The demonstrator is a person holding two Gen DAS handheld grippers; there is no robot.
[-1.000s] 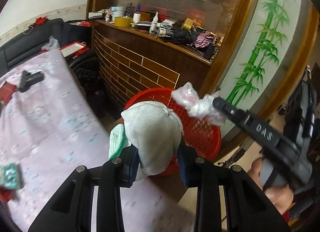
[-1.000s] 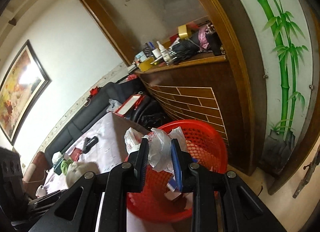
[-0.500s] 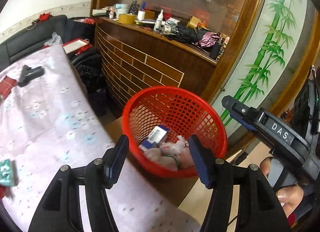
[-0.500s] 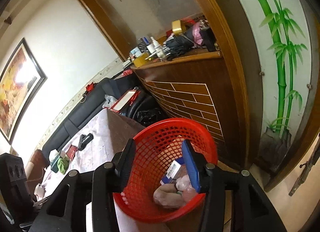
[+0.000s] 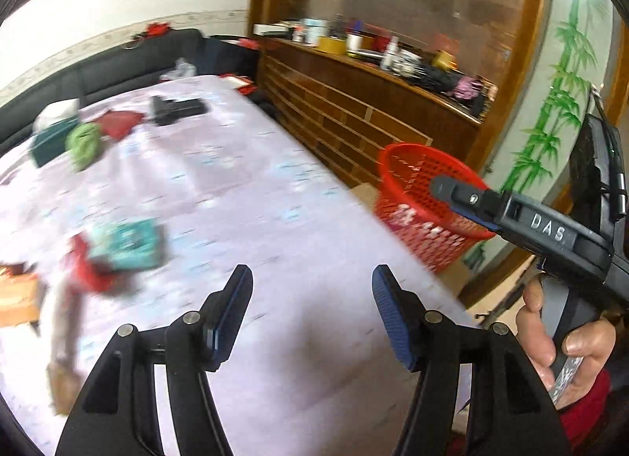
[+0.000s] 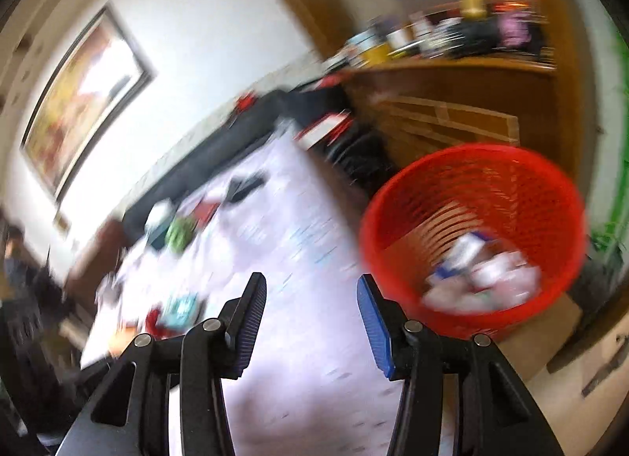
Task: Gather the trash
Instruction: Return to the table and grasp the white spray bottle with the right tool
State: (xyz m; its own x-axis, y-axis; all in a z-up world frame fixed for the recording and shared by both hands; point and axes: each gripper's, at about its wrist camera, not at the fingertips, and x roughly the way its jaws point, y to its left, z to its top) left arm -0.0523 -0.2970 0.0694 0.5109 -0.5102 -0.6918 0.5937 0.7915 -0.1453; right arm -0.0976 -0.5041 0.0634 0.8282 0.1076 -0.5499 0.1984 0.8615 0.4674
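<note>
Jaws spread wide on the left gripper (image 5: 311, 273), nothing pinched between; same on the right gripper (image 6: 310, 280), gaping and empty. Both hovering above the counter (image 5: 275, 220) under its pale flowered cloth, not touching it.

Left of the left jaws and a little ahead: a red wrapper (image 5: 84, 271) with a teal packet (image 5: 125, 245) lying on or against it, too blurred to tell which. Farther ahead and left: a green wad (image 5: 82, 145) beside a dark teal box (image 5: 49, 145), then a black object (image 5: 177, 108) near the far edge. Likely the trash left to gather, though hard to say for the black object. Right of the jaws, off the counter's edge: the red basket (image 5: 424, 196), already holding white crumpled scraps (image 6: 483, 279) and a small carton. Seen clearly to the right of the right jaws too, well below their level. Farthest right in the left wrist view: a hand (image 5: 566, 338) wrapped round the right gripper's handle.

Step in hand, by the look of it: reaching for the next 2 pieces. Best taken as follows:
- Aim the left jaws at the teal packet, nearest of all.
- Come down with 1 pad on each side, low enough to catch a flat edge.
- Slow before closing, given how smeared both views are.
- Lift clear of the red wrapper rather than dragging cloth along.
</note>
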